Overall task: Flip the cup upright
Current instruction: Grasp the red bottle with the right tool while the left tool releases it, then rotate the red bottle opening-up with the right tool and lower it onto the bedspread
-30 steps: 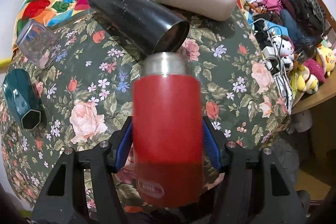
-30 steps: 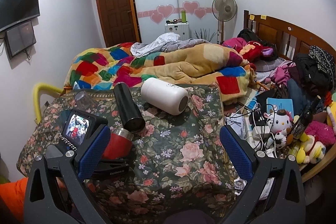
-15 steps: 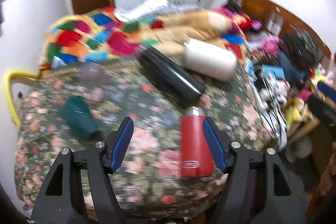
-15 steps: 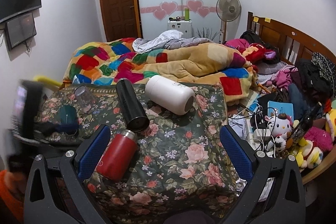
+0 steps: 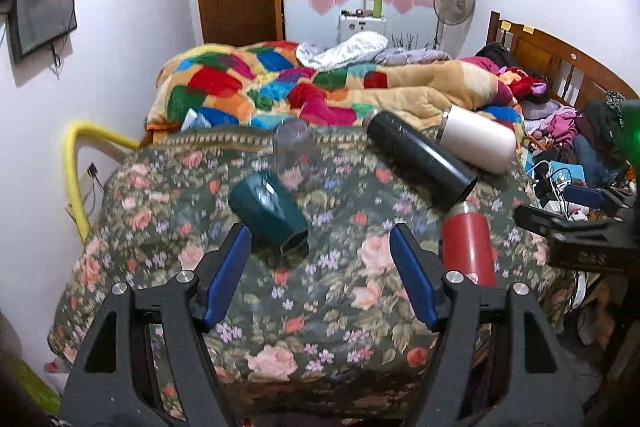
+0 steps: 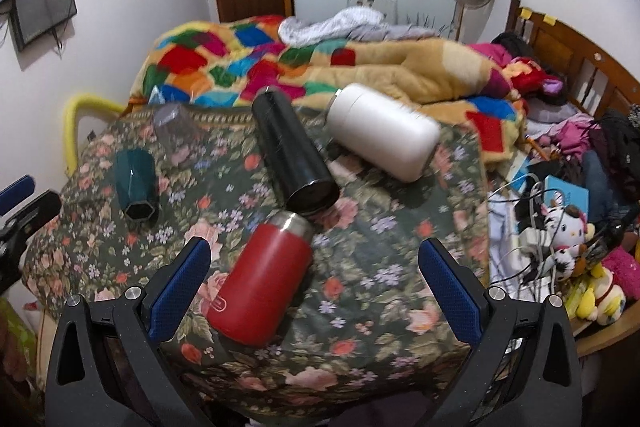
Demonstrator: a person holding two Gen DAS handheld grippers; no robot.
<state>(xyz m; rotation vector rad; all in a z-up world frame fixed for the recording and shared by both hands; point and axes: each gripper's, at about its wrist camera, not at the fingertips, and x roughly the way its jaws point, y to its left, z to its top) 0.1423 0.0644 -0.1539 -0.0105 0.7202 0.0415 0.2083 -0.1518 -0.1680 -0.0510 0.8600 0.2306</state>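
Released, the red cup [image 6: 264, 279] lies lower centre, unflipped; left gripper [image 5: 320, 275] and right gripper [image 6: 314, 285] both gape.

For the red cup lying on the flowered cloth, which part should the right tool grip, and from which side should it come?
Grip the red cup across its round middle, coming from the near table edge. It lies on its side, steel rim pointing away, and the open right tool already frames it.

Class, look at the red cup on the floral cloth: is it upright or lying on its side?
Lying on its side. The red cup rests lengthwise on the floral cloth, steel rim pointing toward the black tumbler.
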